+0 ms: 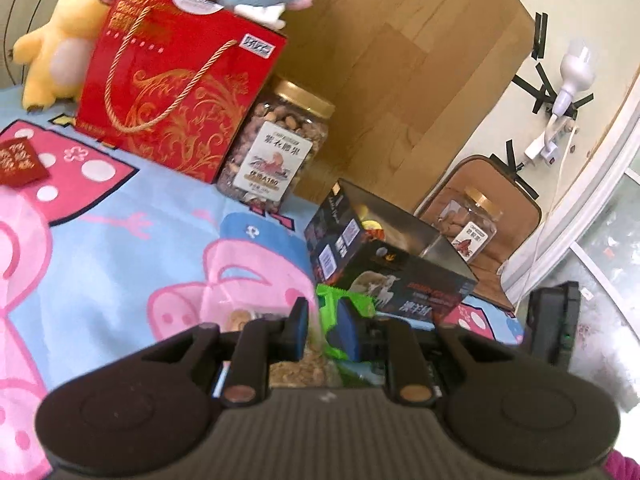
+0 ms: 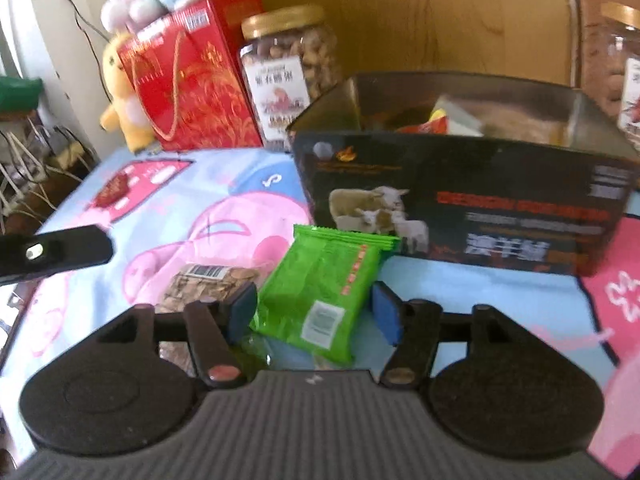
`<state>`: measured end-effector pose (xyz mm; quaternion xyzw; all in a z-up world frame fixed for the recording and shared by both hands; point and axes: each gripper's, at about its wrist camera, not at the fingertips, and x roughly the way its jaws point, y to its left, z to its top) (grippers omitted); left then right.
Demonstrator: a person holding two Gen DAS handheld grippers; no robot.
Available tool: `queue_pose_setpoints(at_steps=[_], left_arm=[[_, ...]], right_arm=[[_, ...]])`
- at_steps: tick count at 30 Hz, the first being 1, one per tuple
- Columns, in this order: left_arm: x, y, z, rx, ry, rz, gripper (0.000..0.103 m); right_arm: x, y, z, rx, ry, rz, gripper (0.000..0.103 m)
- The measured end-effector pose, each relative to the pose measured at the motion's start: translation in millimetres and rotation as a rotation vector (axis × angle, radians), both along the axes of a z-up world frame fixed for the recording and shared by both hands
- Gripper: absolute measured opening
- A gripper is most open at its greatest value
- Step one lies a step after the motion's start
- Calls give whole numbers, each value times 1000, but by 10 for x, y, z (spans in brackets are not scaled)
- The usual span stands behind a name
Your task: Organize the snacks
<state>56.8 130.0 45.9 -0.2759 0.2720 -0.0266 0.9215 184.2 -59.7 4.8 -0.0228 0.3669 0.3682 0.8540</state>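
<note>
Your right gripper [image 2: 316, 312] is low in the middle of the right wrist view with its jaws spread, and the green snack packet [image 2: 326, 294] lies flat on the cloth between the blue pads [image 2: 386, 310] — there's a sliver of cloth visible on each side, so nothing is pinched, the packet is just sitting there released. Just left of it, partly behind the left finger, is a clear bag of brown snack pieces [image 2: 208, 282] with a barcode sticker on top. Your left gripper [image 1: 322, 334] is clenched nearly all the way at the bottom centre of its own view; a clear bag edge shows in the narrow slot between its pads, but I can't tell whether they actually grip it. The dark open box [image 2: 460, 184] with the sheep picture takes up the right half of the right wrist view, right behind the green packet, and a few wrappers show inside it. Toward the upper left you've got the red gift box [image 2: 192, 92] with its gold rope handle, the gold-lidded nut jar [image 2: 292, 76] just beside it on the right, and a yellow plush duck [image 1: 68, 36] on its other side. Everything sits on the cartoon pig tablecloth [image 1: 120, 240] — light blue with big pink shapes. A second jar [image 1: 474, 222] is on a chair at the right of the left wrist view.
</note>
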Motion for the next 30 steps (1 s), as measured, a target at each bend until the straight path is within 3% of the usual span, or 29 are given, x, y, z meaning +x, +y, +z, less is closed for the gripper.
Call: queue_pose_setpoints(at_steps=[2, 3, 7, 11, 13, 15, 19, 22, 26, 28, 30], left_arm=[[-14, 32, -35, -8, 1, 1, 17], [-16, 49, -53, -15, 3, 2, 17], [-49, 77, -112, -34, 5, 0, 17], [-157, 106, -137, -53, 3, -1, 19], [-267, 142, -129, -72, -11, 10, 27], [-397, 172, -114, -83, -23, 13, 27], [-635, 142, -116, -38, -11, 0, 27], [-708, 77, -164, -5, 24, -14, 27], [-719, 46, -227, -5, 46, -21, 28], [-702, 20, -232, -1, 46, -26, 38], [-670, -23, -246, 9, 51, -48, 38]], right_arm=[[-35, 95, -17, -43, -60, 15, 71], [-76, 114, -18, -57, -89, 23, 67], [-153, 33, -16, -63, -149, 27, 62], [-338, -181, 130, 56, -223, 6, 62], [-584, -278, 282, 119, -301, 57, 62], [-803, -313, 338, 147, -279, 174, 63], [-1222, -186, 163, 60, -237, 419, 63], [-1481, -56, -30, -34, -314, 525, 66], [-1464, -207, -106, -1, -253, 483, 74], [-1481, -325, -117, 16, -237, 453, 75], [-1548, -340, -155, 19, -226, 442, 75]])
